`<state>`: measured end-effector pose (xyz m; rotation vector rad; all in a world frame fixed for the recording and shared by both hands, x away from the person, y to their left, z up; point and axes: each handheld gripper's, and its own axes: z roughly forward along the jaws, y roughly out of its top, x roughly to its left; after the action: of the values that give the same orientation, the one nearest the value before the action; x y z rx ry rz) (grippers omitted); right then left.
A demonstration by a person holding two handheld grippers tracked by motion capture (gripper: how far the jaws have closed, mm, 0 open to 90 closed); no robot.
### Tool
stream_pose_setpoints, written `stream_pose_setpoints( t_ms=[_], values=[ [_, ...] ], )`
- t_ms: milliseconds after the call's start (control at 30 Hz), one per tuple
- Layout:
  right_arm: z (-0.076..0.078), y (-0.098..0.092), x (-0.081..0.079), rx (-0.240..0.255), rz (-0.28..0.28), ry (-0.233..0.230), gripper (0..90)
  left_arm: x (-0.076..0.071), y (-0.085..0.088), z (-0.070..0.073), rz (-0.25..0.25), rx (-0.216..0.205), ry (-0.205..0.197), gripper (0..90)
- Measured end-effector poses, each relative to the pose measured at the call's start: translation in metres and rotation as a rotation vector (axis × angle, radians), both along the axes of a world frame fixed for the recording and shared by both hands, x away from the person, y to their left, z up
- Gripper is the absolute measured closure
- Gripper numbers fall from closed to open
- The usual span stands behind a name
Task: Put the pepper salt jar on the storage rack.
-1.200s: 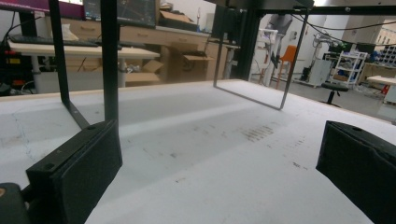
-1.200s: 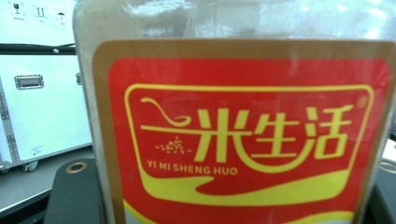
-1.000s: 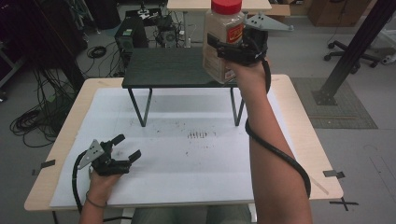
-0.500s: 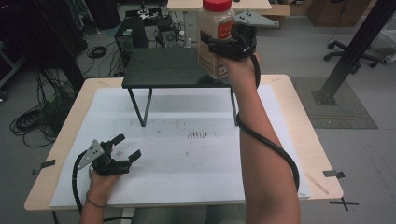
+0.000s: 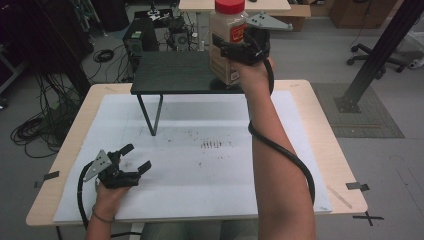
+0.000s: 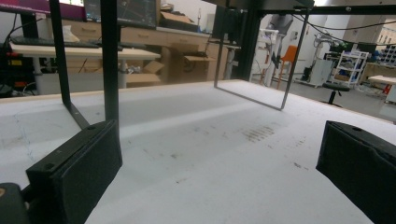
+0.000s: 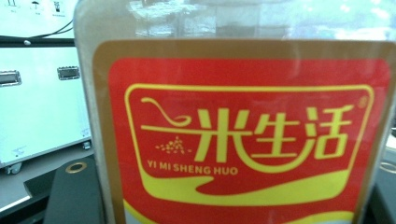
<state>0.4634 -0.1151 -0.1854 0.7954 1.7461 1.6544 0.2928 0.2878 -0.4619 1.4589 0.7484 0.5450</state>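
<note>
The person's right gripper (image 5: pixel 234 50) is up at the far side of the table, its black jaws pinched on a tall clear jar (image 5: pixel 227 42) with a red lid (image 5: pixel 230 6). The jar stands upright over the right end of the small black shelf (image 5: pixel 175 72); from the high view I cannot tell whether its base touches the shelf top or hangs just above it. In the right gripper view the jar sits right up against the camera: a red label (image 7: pixel 247 140) with yellow characters and the words "YI MI SHENG HUO", pale grain behind the clear wall above it. A thick black cable (image 5: pixel 285 150) trails from that gripper down along the forearm.

The left gripper (image 5: pixel 134 159) rests low on the near left part of the white sheet (image 5: pixel 210 190) that covers the table (image 5: pixel 330 135), well apart from the jar. Its jaws are spread wide with nothing between them; the left gripper view looks out between the two black pads (image 6: pixel 79 163) across the bare sheet, past a patch of dark smudges (image 6: pixel 259 133), toward the thin black legs of the shelf (image 6: pixel 109 60)
</note>
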Motion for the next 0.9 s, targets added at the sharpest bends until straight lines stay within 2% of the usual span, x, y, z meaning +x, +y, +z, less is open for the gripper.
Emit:
stream_pose_setpoints(
  t_ms=[233, 900],
  values=[
    [-0.006, 0.004, 0.003, -0.008, -0.004, 0.003, 27.1, 0.0, 0.0, 0.0, -0.003, 0.001, -0.002, 0.2],
    [-0.018, 0.0, 0.011, 0.012, -0.027, 0.024, 27.1, 0.0, 0.0, 0.0, -0.004, -0.003, -0.001, 0.2]
  ],
)
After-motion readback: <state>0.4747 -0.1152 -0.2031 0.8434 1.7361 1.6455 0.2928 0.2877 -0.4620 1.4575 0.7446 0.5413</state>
